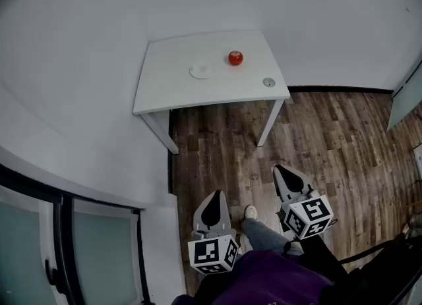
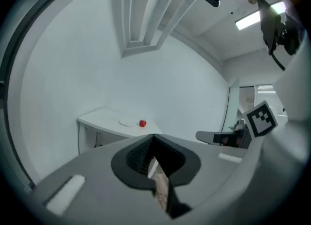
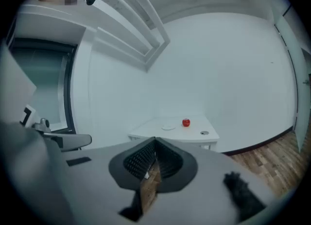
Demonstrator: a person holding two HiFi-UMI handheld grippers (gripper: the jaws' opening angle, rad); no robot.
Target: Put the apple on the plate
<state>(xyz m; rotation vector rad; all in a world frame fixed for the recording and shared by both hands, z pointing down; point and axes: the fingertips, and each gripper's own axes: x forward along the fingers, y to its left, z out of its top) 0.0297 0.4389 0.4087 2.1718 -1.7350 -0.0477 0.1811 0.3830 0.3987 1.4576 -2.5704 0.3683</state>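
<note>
1. Distance is holding the task at its start: the apple (image 1: 235, 57) is sitting on the white table (image 1: 165, 93) in the upper middle of the head view. It is just right of the plate (image 1: 201, 71) and not touching it.
2. Near the table's middle the plate is lying flat and bare, offering an open landing spot beside the fruit. A small grey disc (image 1: 268, 82) is resting nearer the table's lower right corner, away from both.
3. At the lower middle of the head view the left gripper (image 1: 215, 197) is hanging well apart from the table. Its jaws are pressing together with nothing between them, and the table and apple are appearing small beyond the tips in its own view.
4. To the right of it the right gripper (image 1: 285, 170) is hovering, likewise closed on nothing. It is pointing toward the table, since the apple is showing just above its jaw tips in its own view.
5. Between the two tools a shoe (image 1: 250, 213) is showing on the wood floor (image 1: 330, 139). This suggests the person is standing back from the table and carrying both grippers low and idle, with nothing in reach.
6. Getting to the apple is probably calling for a walk to the table, then for one gripper opening wide enough to take the round fruit. The right one looks better placed, as the apple is lying on the plate's right.
</note>
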